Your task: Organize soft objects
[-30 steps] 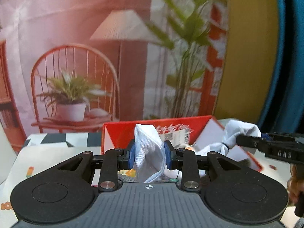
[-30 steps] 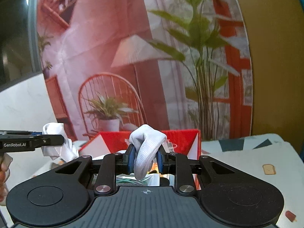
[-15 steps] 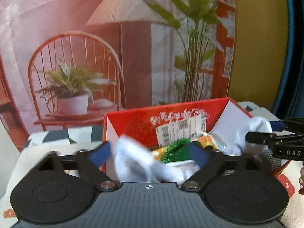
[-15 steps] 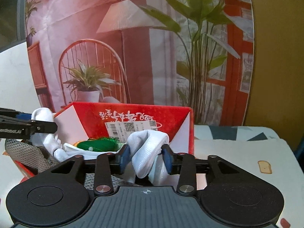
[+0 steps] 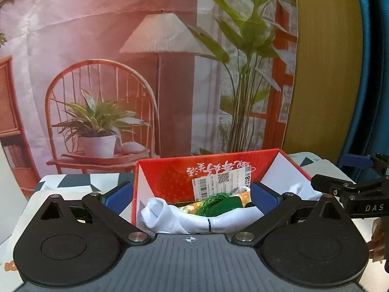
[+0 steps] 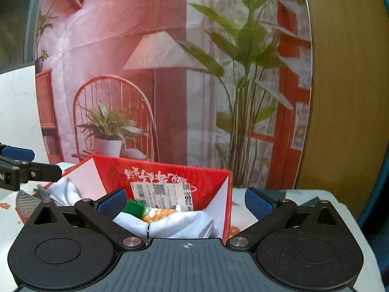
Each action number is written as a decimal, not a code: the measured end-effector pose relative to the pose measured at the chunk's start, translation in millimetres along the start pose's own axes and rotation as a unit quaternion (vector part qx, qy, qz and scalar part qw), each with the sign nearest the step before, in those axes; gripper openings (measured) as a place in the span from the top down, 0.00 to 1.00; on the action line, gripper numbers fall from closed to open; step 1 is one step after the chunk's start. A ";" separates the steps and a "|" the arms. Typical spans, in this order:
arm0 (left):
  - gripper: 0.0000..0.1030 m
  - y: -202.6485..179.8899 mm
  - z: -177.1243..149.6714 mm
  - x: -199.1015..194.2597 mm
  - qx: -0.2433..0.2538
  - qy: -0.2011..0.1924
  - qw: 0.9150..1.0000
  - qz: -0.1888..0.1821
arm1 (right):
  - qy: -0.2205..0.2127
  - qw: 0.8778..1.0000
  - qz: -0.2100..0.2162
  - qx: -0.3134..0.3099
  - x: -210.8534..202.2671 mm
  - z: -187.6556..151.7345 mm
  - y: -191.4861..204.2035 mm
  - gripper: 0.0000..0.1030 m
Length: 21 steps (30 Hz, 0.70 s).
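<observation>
Left wrist view: the left tool [image 5: 192, 198] stands with its blue pads wide apart and nothing between them. Its jaws have just been opening; one second ago they were clamped on the white sock [image 5: 177, 215], which was lifted above the red box [image 5: 170, 177]. Now the sock lies inside the box, across the near side, and its lower part is hidden behind the black body of the tool. A thin dark band goes around the sock near its middle. Behind it a green fringed thing [image 5: 216, 202] and an orange patterned thing [image 5: 244, 194] are only partly visible, and I cannot tell what they are. At the right edge the right tool [image 5: 340, 175] is cut off by the frame. A white paper label [image 5: 221, 182] sticks on the far inner wall of the box.

Right wrist view: the right tool [image 6: 186, 203] is also spread wide and holds nothing. Its jaws have just been opening; earlier they gripped the other end of the white sock [image 6: 175, 223], which now rests in the red box [image 6: 170, 172] on the counter [image 6: 304, 196]. The near wall of the box is hidden by the tool. More white cloth [image 6: 64, 192] lies at the left side of the box, and a grey mesh thing [image 6: 25, 200] is partly hidden there. The left tool [image 6: 31, 161] is cut off at the left edge.
</observation>
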<state>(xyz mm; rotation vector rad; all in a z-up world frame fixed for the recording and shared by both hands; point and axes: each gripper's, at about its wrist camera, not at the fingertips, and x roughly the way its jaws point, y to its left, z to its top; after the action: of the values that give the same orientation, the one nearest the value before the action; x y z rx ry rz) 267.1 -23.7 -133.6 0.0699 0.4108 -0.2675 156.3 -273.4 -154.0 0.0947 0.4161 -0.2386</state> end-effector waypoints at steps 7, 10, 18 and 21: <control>0.00 -2.3 6.9 -33.7 -0.007 -0.024 1.000 -0.008 | -0.024 0.999 0.016 0.017 -29.5 16.3 3.8 0.00; 0.00 -5.0 12.7 -53.4 -0.003 -0.038 0.999 -0.005 | -0.034 0.999 0.021 0.024 -45.1 26.3 5.4 0.00; 0.00 -12.8 35.3 -122.0 0.000 -0.098 0.995 -0.010 | -0.061 0.998 0.009 0.033 -99.5 63.3 13.4 0.00; 0.00 -15.6 45.7 -148.8 -0.004 -0.115 0.993 -0.013 | -0.069 0.997 0.016 0.028 -119.9 77.8 17.5 0.00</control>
<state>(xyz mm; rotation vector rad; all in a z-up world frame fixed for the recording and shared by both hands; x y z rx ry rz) 149.2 -8.1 -32.0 0.0247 0.1848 -0.2967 84.6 -242.1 -33.2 0.1390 0.2712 -0.2243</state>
